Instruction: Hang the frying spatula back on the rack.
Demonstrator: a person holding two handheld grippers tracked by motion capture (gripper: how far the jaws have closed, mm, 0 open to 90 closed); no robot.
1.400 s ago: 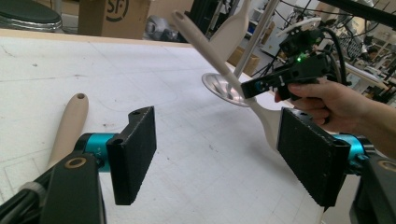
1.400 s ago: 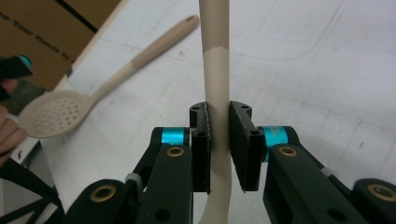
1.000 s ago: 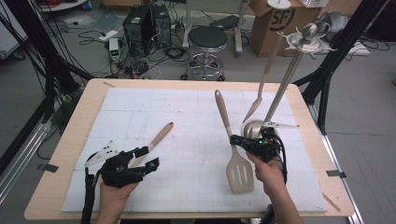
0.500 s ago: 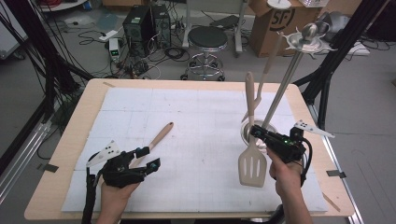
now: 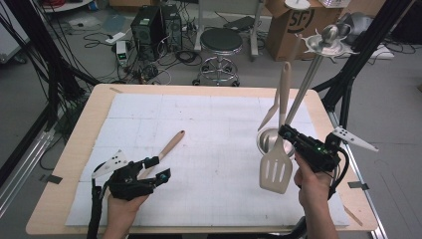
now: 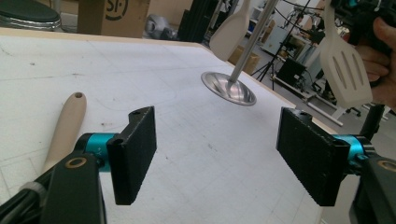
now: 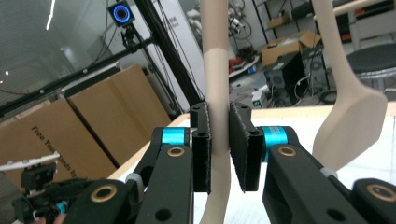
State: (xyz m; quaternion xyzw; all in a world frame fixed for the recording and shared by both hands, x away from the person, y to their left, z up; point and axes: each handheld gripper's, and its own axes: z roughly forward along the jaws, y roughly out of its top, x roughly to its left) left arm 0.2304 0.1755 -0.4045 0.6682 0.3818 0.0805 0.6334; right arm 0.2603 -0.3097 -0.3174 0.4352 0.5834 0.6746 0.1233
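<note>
One slotted spatula (image 5: 276,169) is clamped by its handle in my right hand-held gripper (image 5: 290,135), lifted off the counter (image 5: 209,92) to hang it on the utensil rack (image 5: 304,84), while my left hand-held gripper (image 5: 155,168) rests wide open, empty.

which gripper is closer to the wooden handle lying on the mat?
Left. The left gripper sits right beside the wooden handle, jaws open. The right gripper is across the table, clamped on the slotted spatula.

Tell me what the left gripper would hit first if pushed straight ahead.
Probably the round metal base of the utensil stand; the left gripper points across bare mat toward it, jaws open. Depth is uncertain.
</note>
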